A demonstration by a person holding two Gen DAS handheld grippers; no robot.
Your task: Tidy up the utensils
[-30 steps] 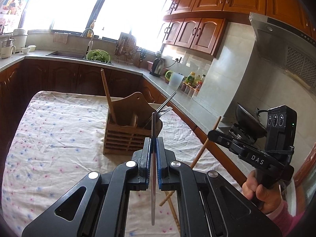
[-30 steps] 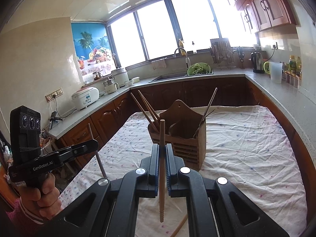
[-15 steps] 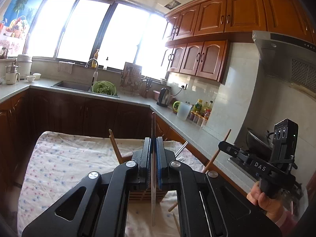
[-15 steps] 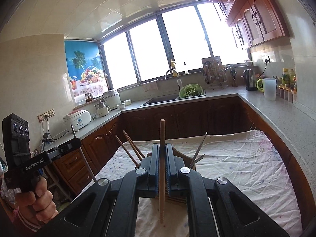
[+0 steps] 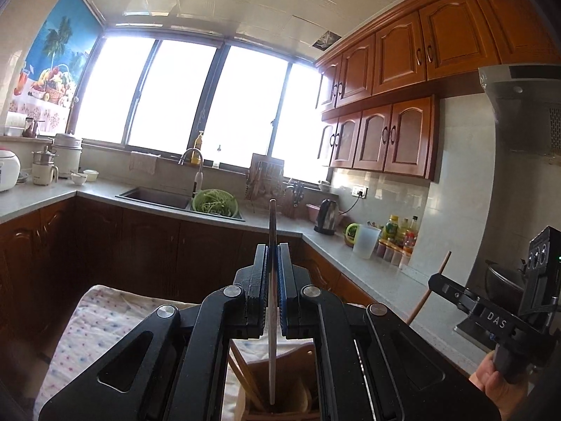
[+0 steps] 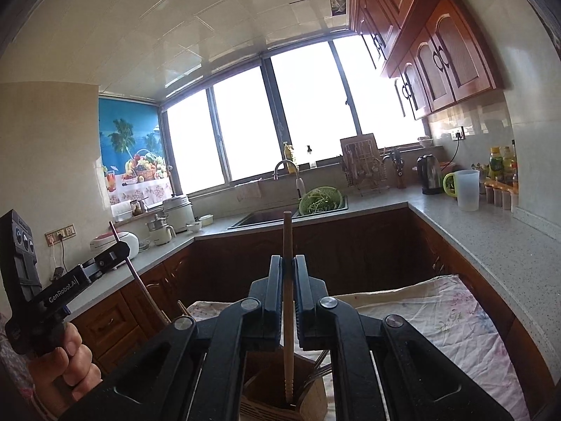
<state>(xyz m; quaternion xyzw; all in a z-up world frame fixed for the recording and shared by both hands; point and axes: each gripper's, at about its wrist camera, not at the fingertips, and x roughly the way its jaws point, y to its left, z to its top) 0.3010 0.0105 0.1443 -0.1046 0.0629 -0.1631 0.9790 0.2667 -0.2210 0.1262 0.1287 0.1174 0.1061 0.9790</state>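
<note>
My left gripper (image 5: 272, 256) is shut on a thin metal chopstick (image 5: 272, 280) held upright; its lower tip hangs over the wooden utensil holder (image 5: 280, 386), seen between the gripper arms. My right gripper (image 6: 288, 266) is shut on a wooden chopstick (image 6: 288, 301) held upright, its grooved tip inside the holder (image 6: 270, 400). Metal forks (image 6: 317, 373) and wooden chopsticks (image 5: 245, 379) stand in the holder. Each gripper shows in the other's view, the right one (image 5: 434, 282) and the left one (image 6: 121, 247).
The holder stands on a table with a flowered cloth (image 6: 438, 312). Counters wrap around it, with a sink (image 5: 154, 198), a green colander (image 5: 215, 203), a kettle (image 5: 326, 217), a white jug (image 6: 468, 189) and bottles (image 5: 399, 231). A range hood (image 5: 526, 112) hangs at right.
Both grippers have moved in over the holder and tilted upward; the holder has dropped to the bottom of both views. The wooden chopstick's tip has gone into the holder.
</note>
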